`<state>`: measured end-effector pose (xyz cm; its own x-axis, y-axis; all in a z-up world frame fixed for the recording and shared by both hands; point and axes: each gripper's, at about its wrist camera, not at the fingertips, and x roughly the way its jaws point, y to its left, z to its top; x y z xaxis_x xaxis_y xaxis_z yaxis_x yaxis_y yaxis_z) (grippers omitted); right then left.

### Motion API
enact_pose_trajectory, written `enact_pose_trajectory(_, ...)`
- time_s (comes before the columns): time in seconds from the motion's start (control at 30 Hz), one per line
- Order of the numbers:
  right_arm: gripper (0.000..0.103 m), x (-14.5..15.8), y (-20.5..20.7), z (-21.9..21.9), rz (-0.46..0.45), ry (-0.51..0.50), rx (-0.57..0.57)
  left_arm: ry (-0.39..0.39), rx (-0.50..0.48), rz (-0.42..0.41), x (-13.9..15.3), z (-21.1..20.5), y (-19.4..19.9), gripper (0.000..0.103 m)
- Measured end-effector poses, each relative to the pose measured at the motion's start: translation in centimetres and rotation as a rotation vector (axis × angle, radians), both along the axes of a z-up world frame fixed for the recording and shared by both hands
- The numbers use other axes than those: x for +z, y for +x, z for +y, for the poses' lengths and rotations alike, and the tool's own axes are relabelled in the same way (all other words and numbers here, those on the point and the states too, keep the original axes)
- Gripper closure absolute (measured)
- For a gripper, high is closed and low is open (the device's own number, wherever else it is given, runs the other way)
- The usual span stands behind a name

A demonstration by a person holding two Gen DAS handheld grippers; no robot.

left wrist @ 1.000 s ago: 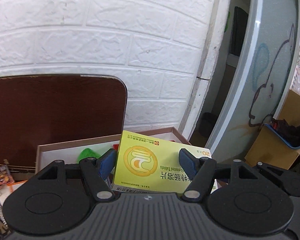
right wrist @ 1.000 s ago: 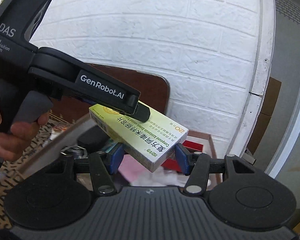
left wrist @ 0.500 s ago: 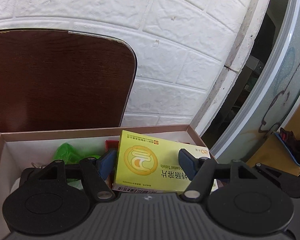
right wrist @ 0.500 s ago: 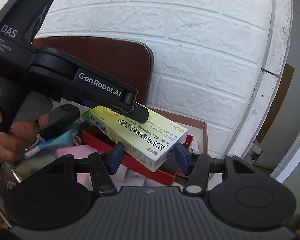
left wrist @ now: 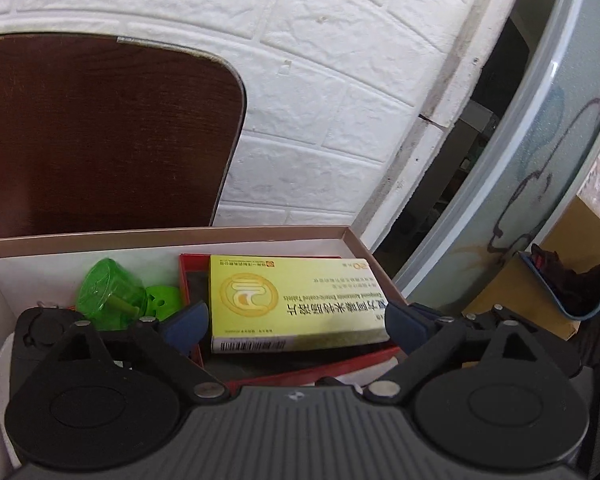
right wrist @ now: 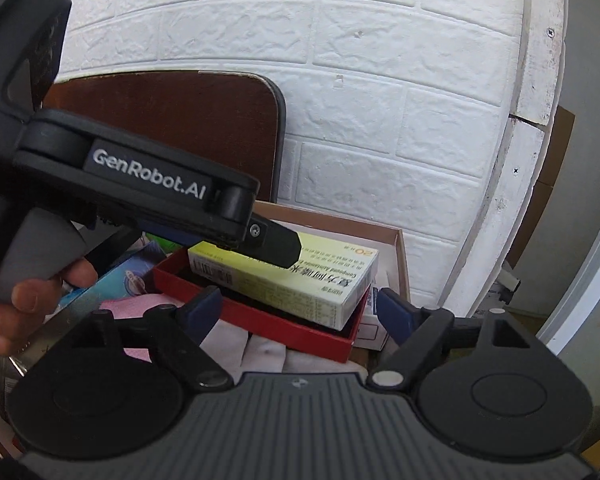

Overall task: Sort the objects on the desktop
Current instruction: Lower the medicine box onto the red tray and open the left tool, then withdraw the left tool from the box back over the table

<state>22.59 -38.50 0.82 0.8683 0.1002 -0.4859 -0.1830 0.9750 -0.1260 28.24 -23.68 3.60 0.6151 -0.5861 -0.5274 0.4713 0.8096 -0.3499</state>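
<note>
My left gripper (left wrist: 296,318) has its 2 blue-padded fingers (left wrist: 188,320) spread apart on either side of the yellow cardboard tablet box (left wrist: 292,304), with a gap visible at each side. The box lies in the shallow red tray (right wrist: 260,316) inside the brown cardboard bin (left wrist: 160,236), beside a green translucent plastic sharpener (left wrist: 112,296). My right gripper (right wrist: 298,310) has its fingers apart, gripping nothing, just short of the tray.
</note>
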Motion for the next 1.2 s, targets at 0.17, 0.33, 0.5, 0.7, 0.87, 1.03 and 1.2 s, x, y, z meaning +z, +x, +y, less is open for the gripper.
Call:
enact_pose_trajectory(0.17, 0.018, 0.7, -1.6, 1.3, -0.063, -0.04, -0.078, 0.045, 0.012, -0.051, 0.1, 0.7, -2.3, 0.005)
enact_pose_trajectory(0.33, 0.016, 1.8, -4.2, 1.8, -0.084, 0.024, -0.115, 0.011, 0.025, -0.035, 0.2, 2.2, -4.1, 0.004)
enact_pose_trajectory(0.5, 0.015, 1.9, -6.7, 3.1, -0.068, 0.052, -0.162, 0.021, 0.016, -0.021, 0.9, 3.4, -6.6, 0.004)
enact_pose_trajectory(0.7, 0.015, 1.9, -10.2, 5.2, -0.079, 0.061, -0.158, 0.037, -0.019, -0.041, 1.1, 4.7, -10.4, 0.004)
enact_pose_trajectory(0.87, 0.015, 1.9, -12.7, 7.0, -0.099, 0.047, -0.149, 0.038, -0.021, -0.061, 1.1, 5.7, -13.3, 0.004)
enact_pose_trajectory(1.03, 0.015, 1.8, -15.0, 8.4, -0.113, 0.034, -0.15, 0.044, -0.013, -0.062, 0.9, 6.8, -15.5, 0.004)
enact_pose_trajectory(1.2, 0.015, 1.2, -17.4, 9.6, -0.106, 0.062, -0.141, 0.084, -0.005, -0.08, 0.4, 7.9, -17.9, 0.004)
